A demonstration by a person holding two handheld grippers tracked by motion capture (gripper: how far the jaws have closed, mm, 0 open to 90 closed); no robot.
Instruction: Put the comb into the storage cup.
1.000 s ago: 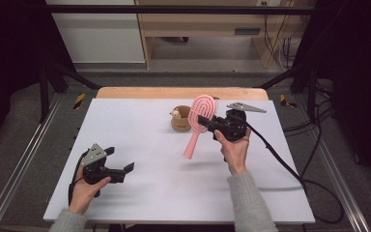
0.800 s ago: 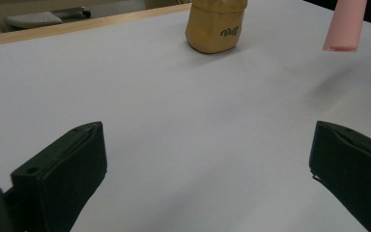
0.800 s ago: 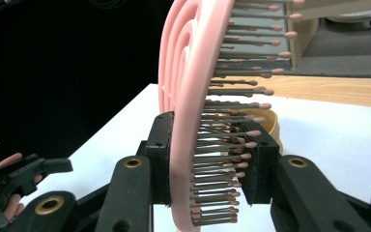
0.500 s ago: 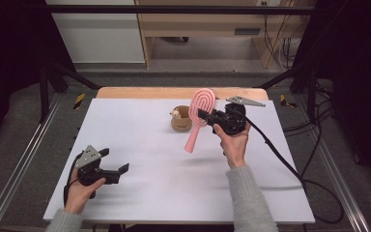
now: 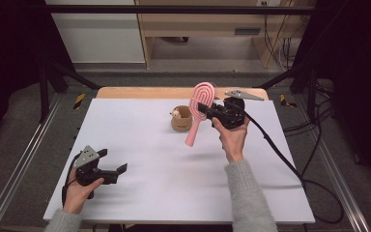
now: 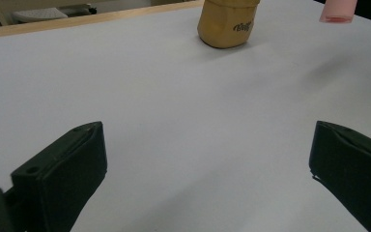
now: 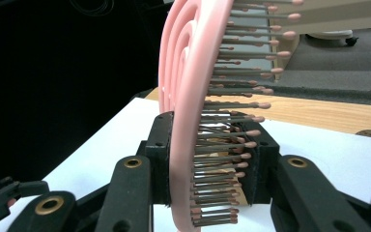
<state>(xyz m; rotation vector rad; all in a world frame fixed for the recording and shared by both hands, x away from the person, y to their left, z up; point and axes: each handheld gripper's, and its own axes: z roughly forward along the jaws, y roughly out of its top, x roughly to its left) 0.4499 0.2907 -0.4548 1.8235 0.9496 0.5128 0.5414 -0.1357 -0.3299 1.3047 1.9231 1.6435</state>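
1. Hairbrush (image 5: 199, 107), pink, looped head: my right gripper (image 5: 207, 110) has it clamped and lifted, just right of the brown cup (image 5: 181, 119); not set down yet.
2. Left gripper (image 6: 207, 159): jaws wide apart, empty, cup (image 6: 227, 23) far ahead.
3. Right gripper (image 7: 207, 166): hairbrush (image 7: 193, 96) pinched at the bristled head, upright.

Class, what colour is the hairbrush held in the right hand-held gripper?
The hairbrush is pink, with darker bristles tipped pink; the right gripper view shows it best.

The tan cup (image 6: 228, 23) near the table's far edge bears dark lettering. It is too blurred to read. No other text is legible.
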